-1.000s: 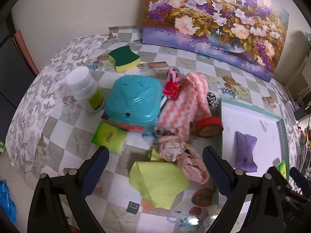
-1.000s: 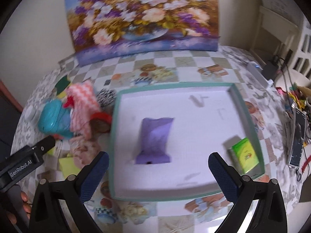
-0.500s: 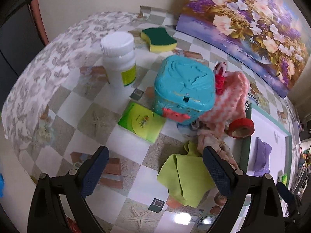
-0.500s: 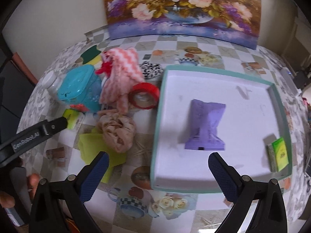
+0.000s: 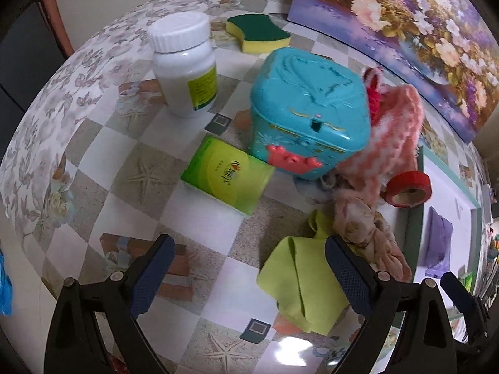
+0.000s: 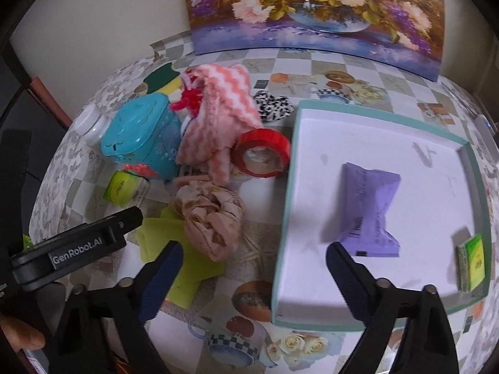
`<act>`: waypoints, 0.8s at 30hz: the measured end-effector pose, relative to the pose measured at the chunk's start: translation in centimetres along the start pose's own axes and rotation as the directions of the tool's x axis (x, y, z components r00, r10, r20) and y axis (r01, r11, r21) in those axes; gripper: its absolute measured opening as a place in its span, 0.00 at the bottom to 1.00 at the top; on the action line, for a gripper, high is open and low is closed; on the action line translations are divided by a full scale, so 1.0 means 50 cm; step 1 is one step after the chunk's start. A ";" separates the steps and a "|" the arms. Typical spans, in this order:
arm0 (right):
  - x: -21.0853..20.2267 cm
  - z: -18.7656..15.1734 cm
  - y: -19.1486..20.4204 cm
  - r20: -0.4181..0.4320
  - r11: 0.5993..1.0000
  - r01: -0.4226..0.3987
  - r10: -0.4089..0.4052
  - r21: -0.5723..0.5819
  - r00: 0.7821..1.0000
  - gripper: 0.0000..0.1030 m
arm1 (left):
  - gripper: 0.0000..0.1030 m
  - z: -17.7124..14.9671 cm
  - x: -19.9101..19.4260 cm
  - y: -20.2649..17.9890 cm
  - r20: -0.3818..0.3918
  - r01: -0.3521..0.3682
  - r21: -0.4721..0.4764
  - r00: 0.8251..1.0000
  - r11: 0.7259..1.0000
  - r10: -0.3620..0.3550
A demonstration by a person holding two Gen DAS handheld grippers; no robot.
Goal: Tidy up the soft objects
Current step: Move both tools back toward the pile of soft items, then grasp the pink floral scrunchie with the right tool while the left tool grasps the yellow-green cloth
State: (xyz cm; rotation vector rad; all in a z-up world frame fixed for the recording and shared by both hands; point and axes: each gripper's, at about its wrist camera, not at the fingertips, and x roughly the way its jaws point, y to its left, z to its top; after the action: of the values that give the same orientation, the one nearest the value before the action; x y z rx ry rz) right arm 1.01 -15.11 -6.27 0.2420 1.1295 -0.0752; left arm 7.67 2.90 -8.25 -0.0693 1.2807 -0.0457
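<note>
The pink towel (image 6: 218,118) hides part of the blue box (image 6: 140,134). Both claws, left (image 5: 246,265) and right (image 6: 252,268), are wide open, holding nothing, over the checked tabletop (image 5: 131,168).

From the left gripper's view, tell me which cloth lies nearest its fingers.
The lime-green cloth, flat beside the left gripper's right finger. The beige floral cloth is bunched just beyond it; the pink zigzag cloth leans on the teal box.

Checkered table (image 5: 140,143) carries teal tray (image 6: 282,233), teal box (image 5: 307,115), bottle (image 5: 185,65), cloths (image 5: 299,283).

White bottle (image 6: 93,126) mostly hidden behind teal box (image 6: 140,134); sponge (image 6: 163,79) partly too.
</note>
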 end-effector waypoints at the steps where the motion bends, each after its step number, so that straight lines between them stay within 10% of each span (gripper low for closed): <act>1: 0.004 0.001 0.006 -0.001 1.000 0.003 -0.004 -0.012 1.000 0.89 | 0.94 0.002 -0.001 0.003 0.005 -0.009 -0.002 1.000 1.000 0.009; 24: 0.066 0.017 0.053 -0.025 0.997 -0.033 0.031 -0.077 0.999 0.53 | 0.94 0.013 0.022 0.040 -0.026 0.045 -0.099 0.999 0.994 -0.048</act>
State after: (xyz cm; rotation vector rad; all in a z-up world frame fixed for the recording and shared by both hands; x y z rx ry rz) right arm 3.66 -12.54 -8.47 0.1926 1.1495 -0.0004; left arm 8.62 4.85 -9.28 -0.1841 1.3092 -0.0238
